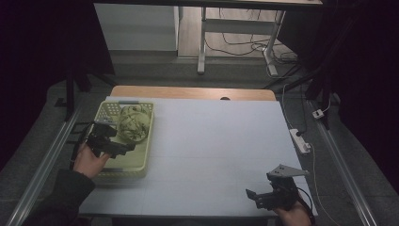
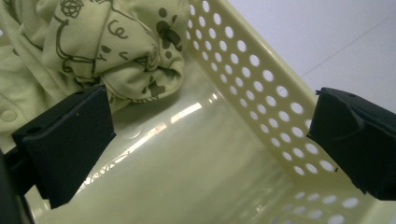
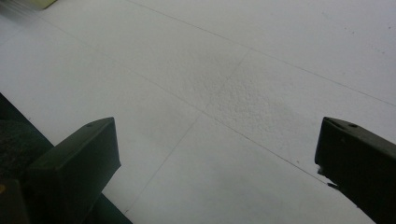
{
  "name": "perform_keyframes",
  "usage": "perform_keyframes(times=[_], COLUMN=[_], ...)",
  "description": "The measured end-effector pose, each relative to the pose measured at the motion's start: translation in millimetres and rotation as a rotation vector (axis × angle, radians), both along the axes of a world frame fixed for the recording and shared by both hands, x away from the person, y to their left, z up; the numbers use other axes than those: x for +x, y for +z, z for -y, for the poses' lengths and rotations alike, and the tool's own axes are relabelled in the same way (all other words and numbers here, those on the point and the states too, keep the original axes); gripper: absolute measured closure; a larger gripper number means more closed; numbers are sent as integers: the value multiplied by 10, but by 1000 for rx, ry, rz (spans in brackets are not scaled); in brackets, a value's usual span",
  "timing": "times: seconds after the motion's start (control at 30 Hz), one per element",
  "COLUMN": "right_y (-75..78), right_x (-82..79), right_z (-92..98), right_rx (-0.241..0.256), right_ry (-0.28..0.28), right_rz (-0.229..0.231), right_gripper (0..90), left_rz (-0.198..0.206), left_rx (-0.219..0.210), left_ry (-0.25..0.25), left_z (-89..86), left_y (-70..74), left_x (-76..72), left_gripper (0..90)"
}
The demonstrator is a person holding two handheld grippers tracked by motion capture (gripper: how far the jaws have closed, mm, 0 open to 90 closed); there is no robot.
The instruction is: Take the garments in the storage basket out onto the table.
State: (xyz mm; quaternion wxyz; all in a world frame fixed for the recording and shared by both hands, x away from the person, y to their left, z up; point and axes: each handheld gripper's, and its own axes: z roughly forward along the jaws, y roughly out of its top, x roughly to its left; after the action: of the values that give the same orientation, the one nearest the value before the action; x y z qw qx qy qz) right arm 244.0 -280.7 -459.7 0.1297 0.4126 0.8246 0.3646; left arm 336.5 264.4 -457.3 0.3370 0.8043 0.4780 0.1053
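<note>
A pale yellow perforated basket (image 1: 141, 155) stands at the table's left. A crumpled light green printed garment (image 1: 134, 123) lies in its far half. My left gripper (image 1: 126, 148) hovers over the basket's near half, open and holding nothing. In the left gripper view the garment (image 2: 107, 42) bunches just beyond the left jaw, above the basket's bare floor (image 2: 187, 168) and holed wall (image 2: 261, 88). My right gripper (image 1: 256, 197) stands open low over the table's front right corner, with bare white surface (image 3: 219, 116) between its jaws.
A white sheet covers the table (image 1: 211, 141), with a wooden edge (image 1: 188, 92) at the back. A power strip (image 1: 300, 140) and cables lie on the floor to the right. Desk legs (image 1: 202, 42) stand beyond the table.
</note>
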Motion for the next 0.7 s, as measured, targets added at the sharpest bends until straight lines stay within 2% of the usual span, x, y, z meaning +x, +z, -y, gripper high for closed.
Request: perform_keyframes(times=[0.37, 0.53, 0.7], right_y=[-2, -2, -3], right_x=[2, 3, 3], right_z=[0, 0, 0], right_rx=[2, 3, 2], right_ry=[2, 0, 2], right_rz=[-3, -5, -5], right_gripper=[0, 0, 0], left_rz=[-26, -33, -40], left_rx=[11, 37, 30], left_ry=[10, 13, 33], left_z=[8, -5, -66], left_y=[-50, -91, -122], left_x=[285, 405, 524], left_gripper=[3, 2, 1])
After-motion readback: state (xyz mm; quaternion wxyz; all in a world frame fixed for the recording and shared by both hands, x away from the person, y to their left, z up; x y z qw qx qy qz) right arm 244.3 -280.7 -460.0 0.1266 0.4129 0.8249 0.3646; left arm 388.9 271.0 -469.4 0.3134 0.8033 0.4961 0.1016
